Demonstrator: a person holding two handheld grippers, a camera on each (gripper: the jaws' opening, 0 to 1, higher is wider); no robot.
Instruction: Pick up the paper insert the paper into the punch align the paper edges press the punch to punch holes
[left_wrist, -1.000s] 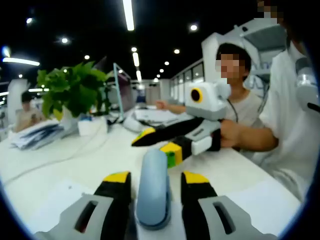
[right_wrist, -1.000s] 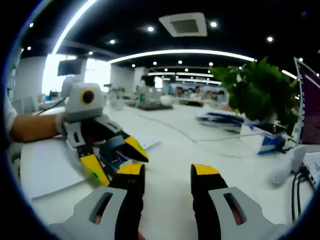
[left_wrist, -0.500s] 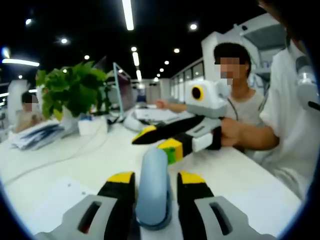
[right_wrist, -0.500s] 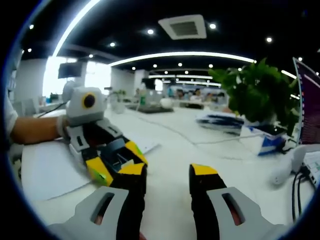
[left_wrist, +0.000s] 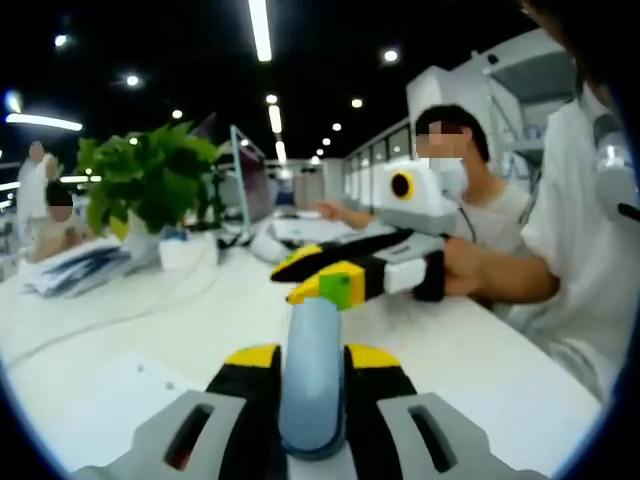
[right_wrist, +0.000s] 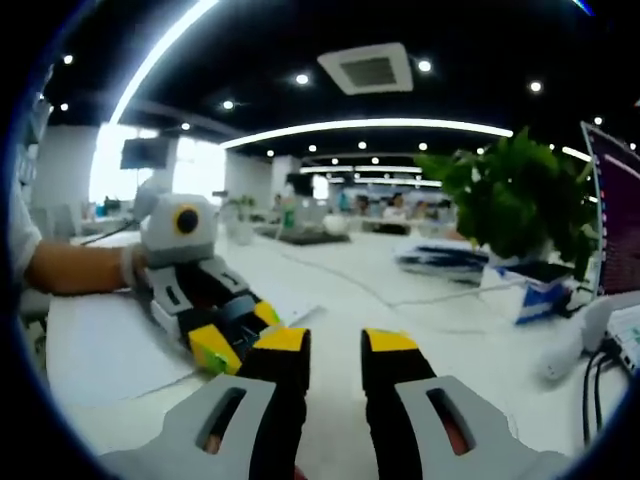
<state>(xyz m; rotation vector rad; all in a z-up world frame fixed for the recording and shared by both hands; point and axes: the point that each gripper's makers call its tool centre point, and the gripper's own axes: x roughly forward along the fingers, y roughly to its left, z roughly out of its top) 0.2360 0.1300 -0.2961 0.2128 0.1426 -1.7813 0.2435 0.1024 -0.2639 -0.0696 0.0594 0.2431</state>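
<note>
Clasping punch (left_wrist: 311, 372), left gripper (left_wrist: 311, 356).

No readable text, labels, brands or numbers were visible anywhere; everything was too blurred to make out.

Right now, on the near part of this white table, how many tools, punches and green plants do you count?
Tools: 2 (left tool, right tool)
Punch: 1 (punch, between the left tool's jaws)
Green plant: 1 (plant)
Total: 4
</note>
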